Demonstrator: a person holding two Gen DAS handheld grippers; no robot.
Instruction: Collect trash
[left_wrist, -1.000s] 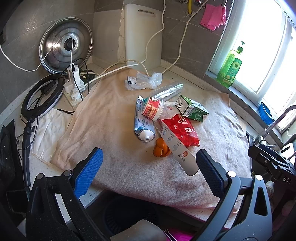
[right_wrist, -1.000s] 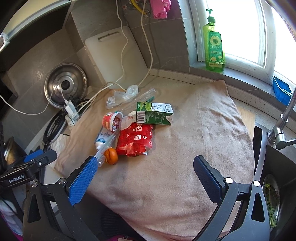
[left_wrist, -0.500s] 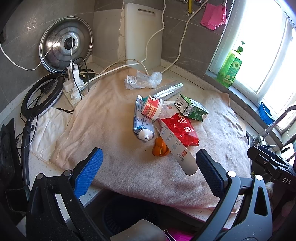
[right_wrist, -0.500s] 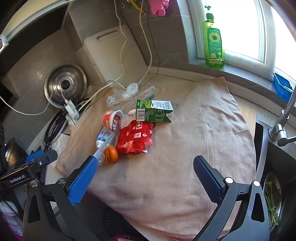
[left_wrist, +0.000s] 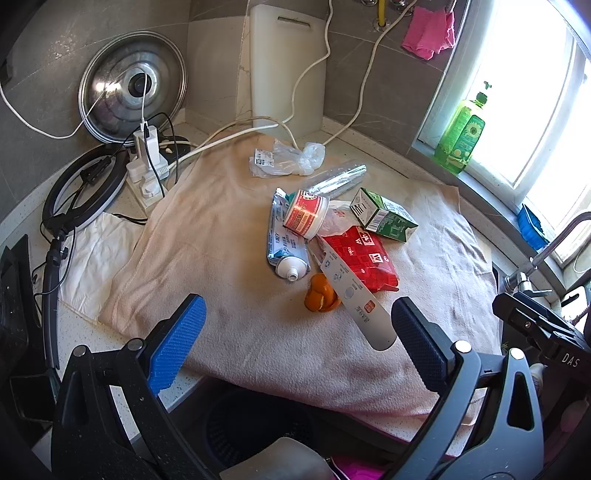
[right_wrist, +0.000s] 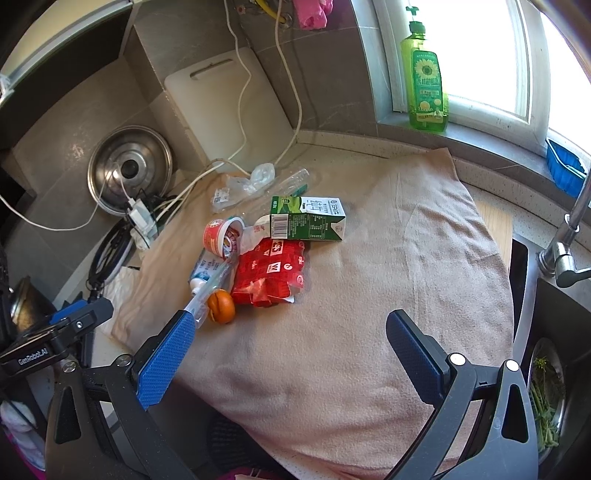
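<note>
A heap of trash lies on a beige towel: a green carton, a red wrapper, a red-and-white cup, a blue tube, a long white tube, an orange peel, a clear bottle and a crumpled plastic bag. My left gripper is open and empty near the towel's front edge. My right gripper is also open and empty, right of the heap.
A dark bin sits below the counter edge. A pot lid, a power strip with cables, a ring light and a white cutting board stand behind. A soap bottle is on the sill; a tap and sink at right.
Both grippers have drifted slightly; in the right wrist view the heap and sill slid a little lower. Nothing was grasped and the trash has not moved.
</note>
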